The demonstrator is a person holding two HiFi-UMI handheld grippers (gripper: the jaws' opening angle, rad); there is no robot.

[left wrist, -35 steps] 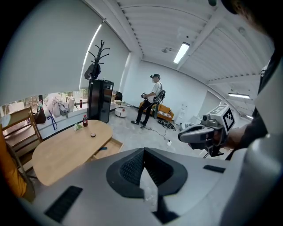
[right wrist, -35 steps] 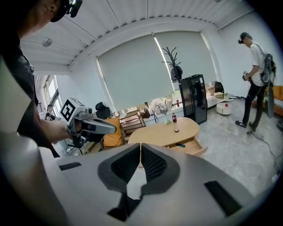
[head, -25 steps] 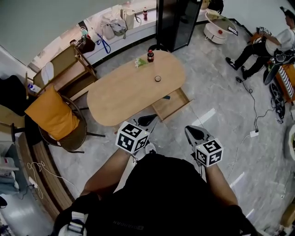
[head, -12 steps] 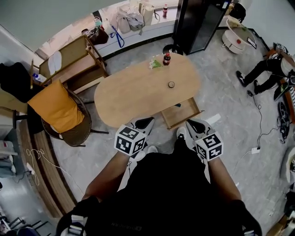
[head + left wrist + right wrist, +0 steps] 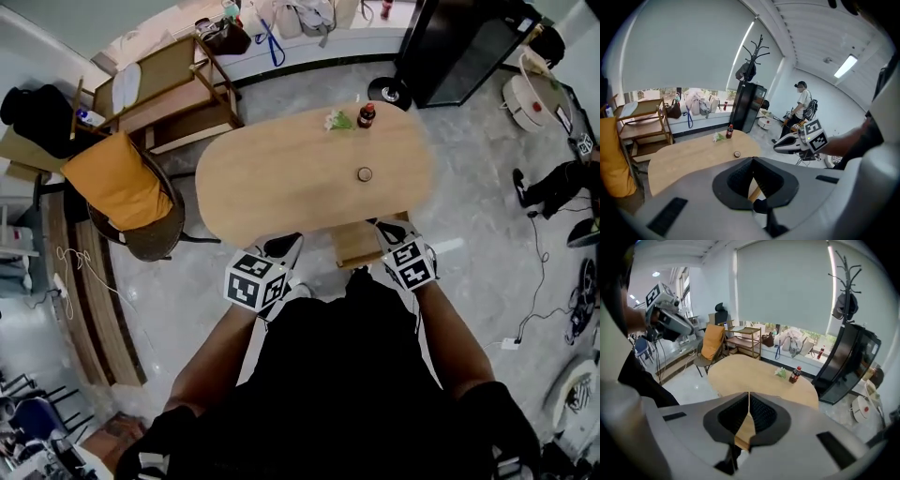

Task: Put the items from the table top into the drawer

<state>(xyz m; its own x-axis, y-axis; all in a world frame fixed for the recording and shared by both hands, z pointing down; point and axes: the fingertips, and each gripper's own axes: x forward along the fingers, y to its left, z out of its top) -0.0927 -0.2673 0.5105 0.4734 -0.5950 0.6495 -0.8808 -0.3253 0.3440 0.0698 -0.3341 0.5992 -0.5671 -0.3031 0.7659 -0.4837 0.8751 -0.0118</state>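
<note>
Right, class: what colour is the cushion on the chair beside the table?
Orange-yellow; the cushion shows best in the head view.

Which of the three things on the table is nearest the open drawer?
The small round object, lying alone toward the middle; the red-capped bottle and the green-and-white bundle sit side by side at the far edge.

Seen from above, a person reaches forward with the left arm (image 5: 217,361) and right arm (image 5: 448,339), a gripper in each hand. The left gripper (image 5: 284,247) and right gripper (image 5: 386,230) point ahead and downward, well apart, each with its jaws closed tip to tip and empty.
</note>
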